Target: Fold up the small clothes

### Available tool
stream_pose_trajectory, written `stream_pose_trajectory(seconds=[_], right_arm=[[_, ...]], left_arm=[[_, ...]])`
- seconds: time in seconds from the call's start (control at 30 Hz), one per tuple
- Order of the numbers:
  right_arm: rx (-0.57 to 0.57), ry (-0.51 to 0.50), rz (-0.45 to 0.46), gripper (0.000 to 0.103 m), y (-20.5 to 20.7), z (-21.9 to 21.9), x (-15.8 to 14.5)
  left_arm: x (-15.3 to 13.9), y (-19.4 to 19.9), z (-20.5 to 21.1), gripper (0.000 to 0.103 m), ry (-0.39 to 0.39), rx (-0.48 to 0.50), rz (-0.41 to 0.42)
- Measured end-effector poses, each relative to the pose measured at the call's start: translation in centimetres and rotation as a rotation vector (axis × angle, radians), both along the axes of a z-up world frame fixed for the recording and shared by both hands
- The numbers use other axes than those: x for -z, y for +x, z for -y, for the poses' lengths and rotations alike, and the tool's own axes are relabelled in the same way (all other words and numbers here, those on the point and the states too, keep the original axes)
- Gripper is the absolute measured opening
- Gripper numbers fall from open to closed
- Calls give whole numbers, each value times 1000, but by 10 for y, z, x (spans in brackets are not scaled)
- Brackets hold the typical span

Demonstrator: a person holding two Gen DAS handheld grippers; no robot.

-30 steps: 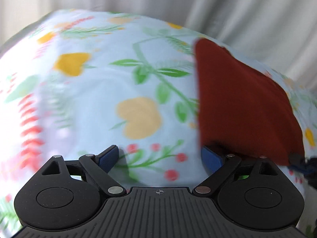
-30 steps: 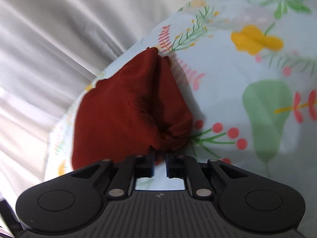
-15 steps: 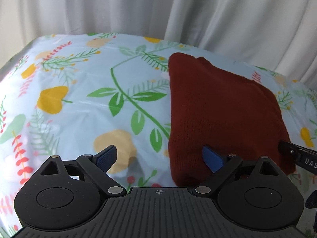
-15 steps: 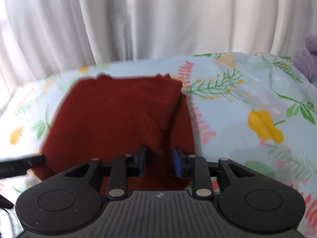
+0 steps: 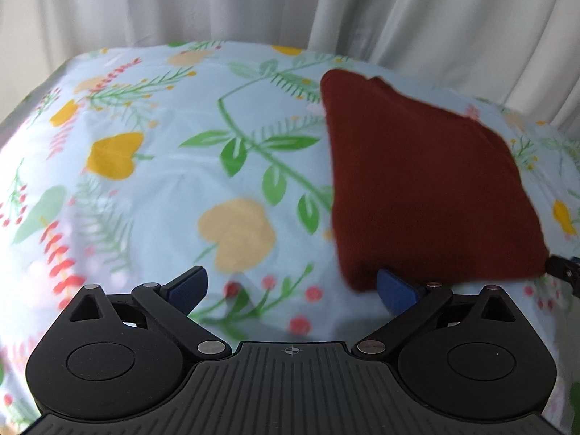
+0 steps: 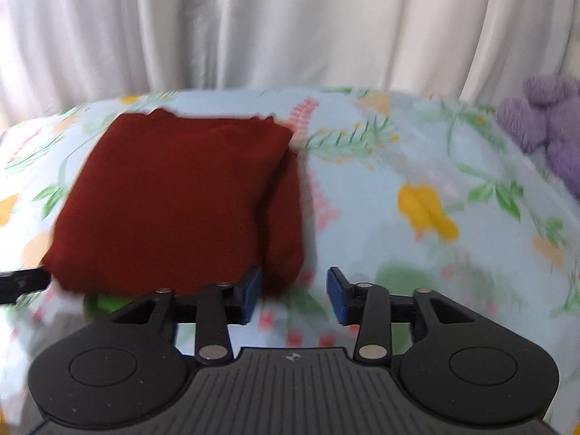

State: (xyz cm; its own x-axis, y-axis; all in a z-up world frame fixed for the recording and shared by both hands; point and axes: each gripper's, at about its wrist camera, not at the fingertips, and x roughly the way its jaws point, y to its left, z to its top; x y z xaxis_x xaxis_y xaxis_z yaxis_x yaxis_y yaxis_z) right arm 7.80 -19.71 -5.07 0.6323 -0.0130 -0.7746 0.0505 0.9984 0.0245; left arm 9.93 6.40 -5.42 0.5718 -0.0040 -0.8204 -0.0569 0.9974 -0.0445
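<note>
My left gripper (image 5: 291, 284) is spread wide and empty; the folded rust-red knit garment (image 5: 427, 195) lies on the floral sheet (image 5: 152, 188) at two o'clock, its near corner just beside my right-hand finger (image 5: 393, 290). My right gripper (image 6: 293, 295), part open and empty, has it at eleven o'clock, equally near.

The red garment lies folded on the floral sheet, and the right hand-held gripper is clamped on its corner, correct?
Not quite. In the right wrist view the right hand-held gripper is open, holding nothing. The red garment does lie folded on the floral sheet.
</note>
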Motion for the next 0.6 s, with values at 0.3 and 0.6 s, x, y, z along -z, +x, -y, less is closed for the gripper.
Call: stream_pose_trajectory(seconds=[0.3,0.6], right_arm=[[-44,95,-310,91,-43,-27,19],[-40,55,-224,99,-33,-46,-20]], left_arm=[[4,-39,-12,102,88,-59,-66],[-35,-35,15,103,189,57,18]])
